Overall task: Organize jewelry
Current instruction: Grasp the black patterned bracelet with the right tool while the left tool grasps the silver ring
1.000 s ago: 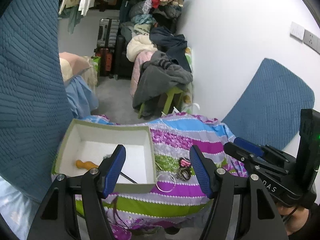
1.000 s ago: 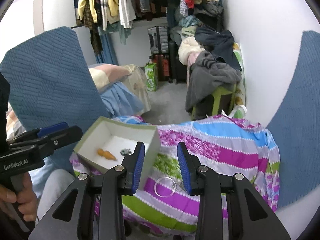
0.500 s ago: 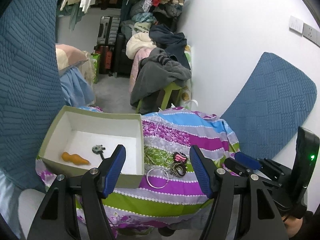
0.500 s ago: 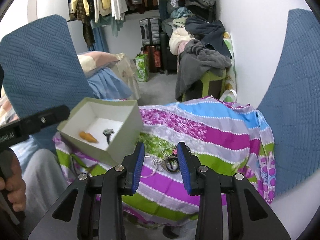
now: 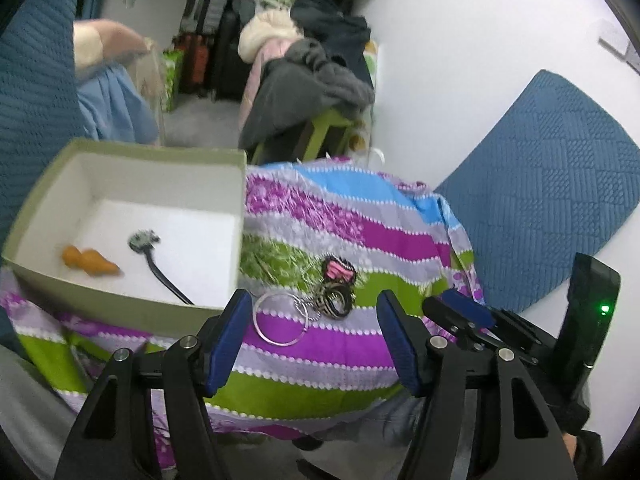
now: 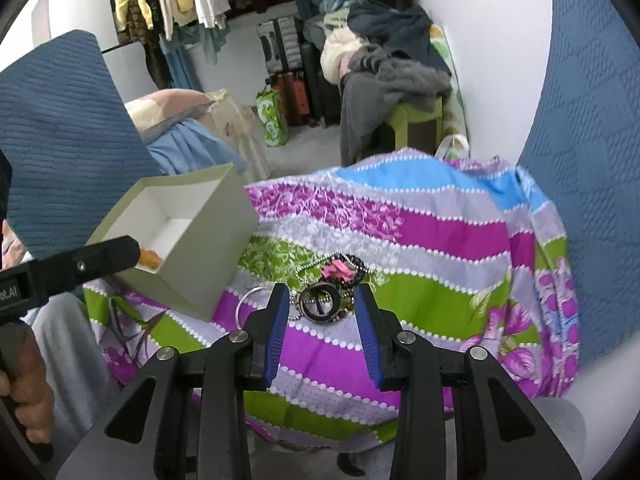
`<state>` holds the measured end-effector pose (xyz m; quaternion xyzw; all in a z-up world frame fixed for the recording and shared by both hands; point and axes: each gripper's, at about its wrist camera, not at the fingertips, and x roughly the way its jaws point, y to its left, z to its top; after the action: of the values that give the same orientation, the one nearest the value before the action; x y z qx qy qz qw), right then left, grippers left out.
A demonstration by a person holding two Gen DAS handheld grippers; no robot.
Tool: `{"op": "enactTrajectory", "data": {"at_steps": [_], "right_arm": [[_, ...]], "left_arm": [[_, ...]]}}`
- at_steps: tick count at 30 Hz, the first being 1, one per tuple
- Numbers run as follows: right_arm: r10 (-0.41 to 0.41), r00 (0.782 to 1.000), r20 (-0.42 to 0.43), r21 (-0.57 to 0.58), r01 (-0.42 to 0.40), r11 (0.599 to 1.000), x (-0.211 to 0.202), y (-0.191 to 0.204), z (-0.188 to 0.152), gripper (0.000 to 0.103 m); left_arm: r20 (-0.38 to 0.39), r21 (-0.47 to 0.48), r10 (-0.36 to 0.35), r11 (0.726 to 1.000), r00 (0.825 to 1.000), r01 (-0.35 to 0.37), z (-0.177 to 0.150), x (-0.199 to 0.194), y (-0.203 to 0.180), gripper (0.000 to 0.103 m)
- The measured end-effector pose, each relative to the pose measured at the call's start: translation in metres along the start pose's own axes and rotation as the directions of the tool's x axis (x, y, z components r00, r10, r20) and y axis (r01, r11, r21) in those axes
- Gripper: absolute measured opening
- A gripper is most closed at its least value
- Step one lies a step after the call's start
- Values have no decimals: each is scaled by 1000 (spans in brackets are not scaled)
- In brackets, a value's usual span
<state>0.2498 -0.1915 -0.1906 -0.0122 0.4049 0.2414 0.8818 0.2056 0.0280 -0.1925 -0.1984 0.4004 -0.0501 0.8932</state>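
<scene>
With both tongs spread and empty, the right tongs (image 6: 322,312) are best lowered squarely over the dark rings (image 6: 320,303) at lower centre, the left tongs (image 5: 314,334) kept off the silver hoop (image 5: 280,320).

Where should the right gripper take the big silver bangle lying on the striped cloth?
Grip the silver bangle on its near rim, from above, one finger inside the loop and one outside. It lies flat on the striped cloth, and its far rim meets the tangled jewelry pile. The right gripper is open.
</scene>
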Motion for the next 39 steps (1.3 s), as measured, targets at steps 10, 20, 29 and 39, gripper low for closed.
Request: {"op": "enactTrajectory", "data": {"at_steps": [10, 20, 29, 39], "right_arm": [[110, 984, -139, 48, -104, 993, 64, -23, 2, 31], [145, 945, -294, 4, -151, 989, 131, -24, 1, 22], [146, 938, -315, -39, -166, 985, 139, -22, -2, 7], [109, 960, -259, 12, -110, 994, 128, -44, 5, 7]], "left_arm": [[-159, 4, 12, 1000, 987, -12, -14, 67, -8, 46], [-254, 4, 58, 998, 965, -59, -24, 118, 1, 38], [-286, 68, 81, 996, 955, -64, -27, 149, -5, 25], [-277, 163, 136, 982, 951, -94, -32, 167, -9, 24]]}}
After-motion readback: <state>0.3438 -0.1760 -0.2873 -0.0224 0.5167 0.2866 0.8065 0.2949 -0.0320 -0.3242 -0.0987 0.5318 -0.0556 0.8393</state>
